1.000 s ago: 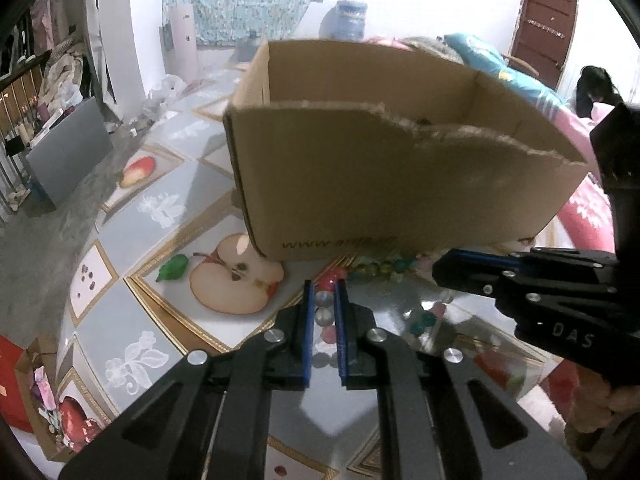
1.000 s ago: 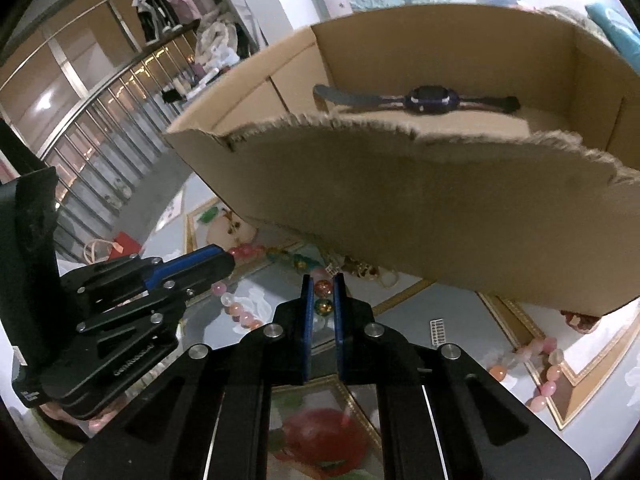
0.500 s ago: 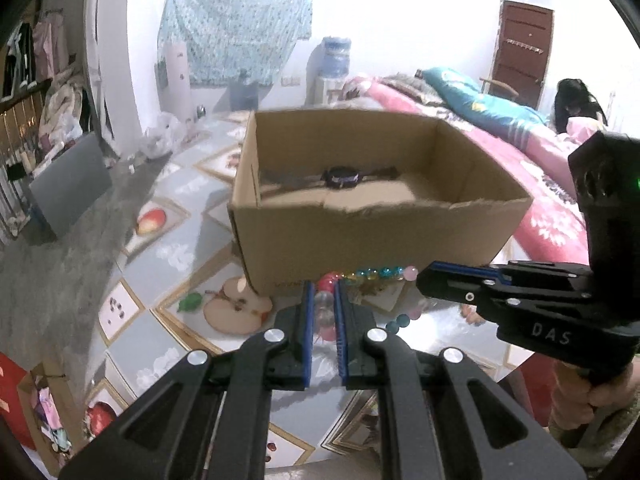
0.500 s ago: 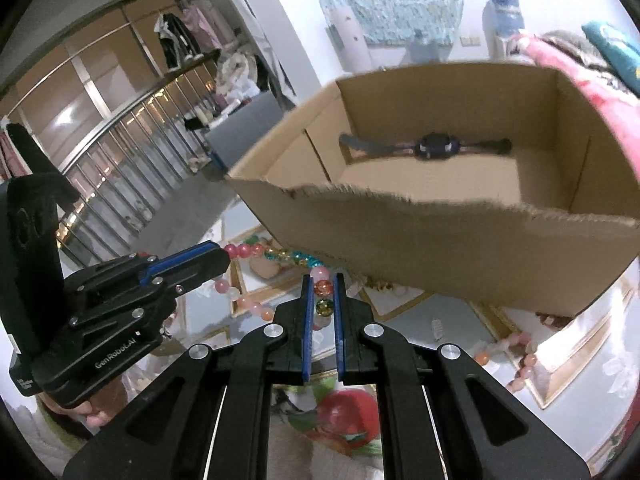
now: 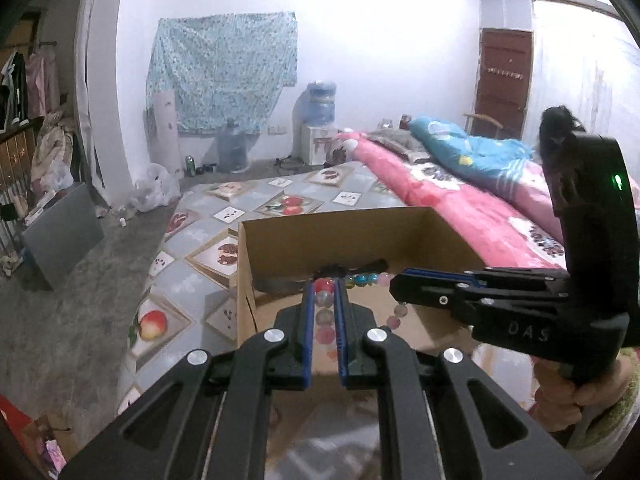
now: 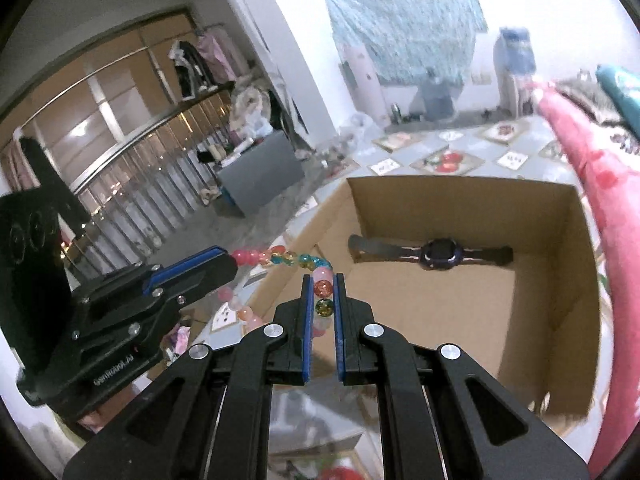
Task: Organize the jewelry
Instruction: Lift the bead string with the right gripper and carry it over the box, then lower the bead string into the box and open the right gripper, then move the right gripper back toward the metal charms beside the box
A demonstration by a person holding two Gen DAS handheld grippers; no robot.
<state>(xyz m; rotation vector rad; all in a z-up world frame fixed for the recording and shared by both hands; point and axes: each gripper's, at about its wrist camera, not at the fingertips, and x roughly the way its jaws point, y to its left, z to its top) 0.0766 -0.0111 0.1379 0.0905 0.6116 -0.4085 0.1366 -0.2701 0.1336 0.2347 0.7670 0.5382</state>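
A: Start with the cardboard box (image 6: 460, 300). Where does it lie from your fingers?

B: Ahead of both grippers and below them, open side up, on the fruit-patterned table (image 5: 208, 256). In the right wrist view you look down into it; a wristwatch (image 6: 440, 255) lies flat across its far floor, strap running left to right

A: And the bead bracelet (image 6: 292, 258)?

B: You carry it strung between the two grippers, above the box's near-left corner. Its long axis runs left to right, roughly in line with the watch strap

A: What are the fingers doing?

B: The left gripper (image 5: 325, 300) is clamped on one stretch of beads, and the right gripper (image 6: 323, 300) is clamped on another; a loose loop sags between them

A: Which hand is nearer the box?

B: Your right, I'd judge: it hangs over the near-left corner, while the left sits outside the left wall. So you'd carry both forward and rightward before letting go, or the sagging loop may catch the torn near edge
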